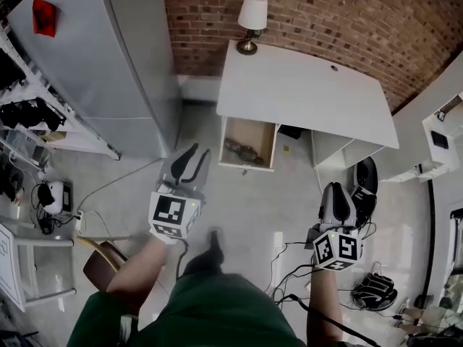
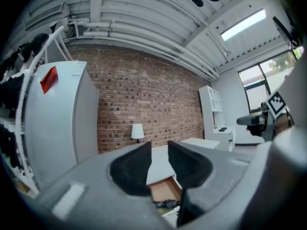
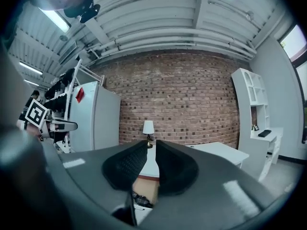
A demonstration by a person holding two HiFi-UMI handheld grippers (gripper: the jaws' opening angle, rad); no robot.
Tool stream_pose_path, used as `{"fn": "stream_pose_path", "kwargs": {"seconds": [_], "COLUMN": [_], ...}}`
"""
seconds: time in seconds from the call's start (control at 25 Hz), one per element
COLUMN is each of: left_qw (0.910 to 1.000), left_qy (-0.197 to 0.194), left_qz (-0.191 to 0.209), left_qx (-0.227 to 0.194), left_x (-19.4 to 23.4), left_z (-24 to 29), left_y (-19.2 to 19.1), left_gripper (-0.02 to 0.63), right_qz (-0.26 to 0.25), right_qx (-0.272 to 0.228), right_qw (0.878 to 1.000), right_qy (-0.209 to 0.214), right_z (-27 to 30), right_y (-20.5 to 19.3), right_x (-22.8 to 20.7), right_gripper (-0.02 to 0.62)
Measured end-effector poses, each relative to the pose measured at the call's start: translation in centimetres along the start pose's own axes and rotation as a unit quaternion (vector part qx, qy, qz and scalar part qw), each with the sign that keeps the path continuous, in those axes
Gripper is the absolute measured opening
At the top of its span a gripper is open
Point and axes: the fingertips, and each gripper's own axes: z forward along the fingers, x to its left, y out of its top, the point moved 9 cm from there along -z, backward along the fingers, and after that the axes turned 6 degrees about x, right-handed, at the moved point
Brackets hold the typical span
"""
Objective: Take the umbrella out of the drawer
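The white desk [image 1: 304, 92] stands against the brick wall with its wooden drawer [image 1: 264, 144] pulled open. A dark folded umbrella [image 1: 243, 151] lies inside it, also seen low in the left gripper view as the umbrella [image 2: 167, 203] and in the right gripper view as the umbrella [image 3: 141, 200]. My left gripper [image 1: 191, 162] hovers in front of the drawer, short of it, jaws slightly apart and empty; the left gripper [image 2: 159, 145] points at the desk. My right gripper [image 1: 338, 195] hangs further right, below the desk's right half, jaws together and empty; the right gripper [image 3: 151, 145] also faces the desk.
A lamp [image 1: 252, 20] stands on the desk's back left corner. A tall grey cabinet [image 1: 108, 63] is left of the desk, racks [image 1: 22, 114] beyond it. A white shelf unit [image 1: 441, 136] is at right. Cables [image 1: 289, 266], a black bag [image 1: 365, 179] and a chair [image 1: 101, 262] sit on the floor.
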Motion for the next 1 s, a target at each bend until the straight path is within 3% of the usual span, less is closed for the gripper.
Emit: {"fn": "stream_pose_path", "kwargs": {"seconds": [0.4,0.68,0.88,1.0], "left_qw": [0.9995,0.9991,0.9986,0.9979], "left_qy": [-0.026,-0.027,-0.030,-0.026], "left_qz": [-0.011,-0.014,0.000,0.007], "left_qx": [0.016,0.029,0.043,0.059], "left_x": [5.3,5.9,5.1,4.8], "left_z": [6.6,9.9,13.8,17.0], "left_y": [-1.1,-1.8,-1.7,-1.9], "left_gripper": [0.117,0.071,0.116,0.179], "right_qz": [0.001,0.000,0.001,0.013], "right_qx": [0.021,0.037,0.038,0.047], "right_qw": [1.000,0.999,0.998,0.997], "right_qy": [-0.001,0.022,0.041,0.061], "right_z": [8.5,12.6,16.4,19.5], "right_y": [1.1,0.2,-0.3,-0.9], "right_x": [1.1,0.6,-1.7,-3.5], "right_gripper": [0.078,0.078,0.088,0.151]}}
